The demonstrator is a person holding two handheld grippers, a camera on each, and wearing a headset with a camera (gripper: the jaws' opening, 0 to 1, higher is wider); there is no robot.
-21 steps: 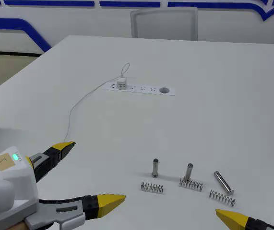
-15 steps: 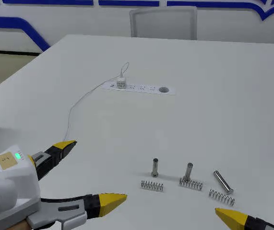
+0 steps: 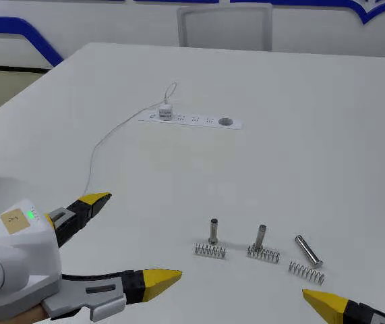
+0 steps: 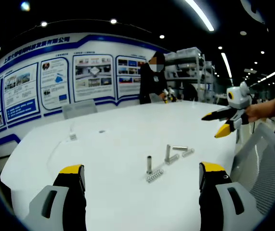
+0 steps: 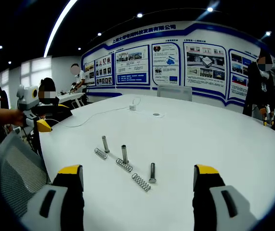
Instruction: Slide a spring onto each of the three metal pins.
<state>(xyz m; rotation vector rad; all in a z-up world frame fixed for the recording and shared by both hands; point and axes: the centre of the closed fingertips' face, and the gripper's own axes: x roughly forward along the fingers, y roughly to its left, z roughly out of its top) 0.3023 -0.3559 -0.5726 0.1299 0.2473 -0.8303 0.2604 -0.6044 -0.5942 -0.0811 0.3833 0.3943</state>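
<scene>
No spring [image 3: 263, 254] is on yet: each lies on the bench [image 3: 293, 142] just beside its pin [image 3: 261, 236]. The left gripper [image 3: 133, 237] and right gripper [image 3: 361, 273] flank the pins, jaws spread and empty. Next, pinch one spring.

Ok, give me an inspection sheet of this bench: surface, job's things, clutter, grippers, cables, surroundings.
Surface: white table, smooth.
Job's things: three pins in a row; left pin and middle pin stand upright, right pin lies flat. A spring lies in front of each: left spring, middle spring, right spring. None is on a pin.
Clutter: nothing seen.
Grippers: left gripper open, holding nothing; right gripper open, holding nothing.
Cables: white cable runs to a plug in the power strip.
Surroundings: chair at the far edge; posters on the wall; a person standing beyond the table.
</scene>
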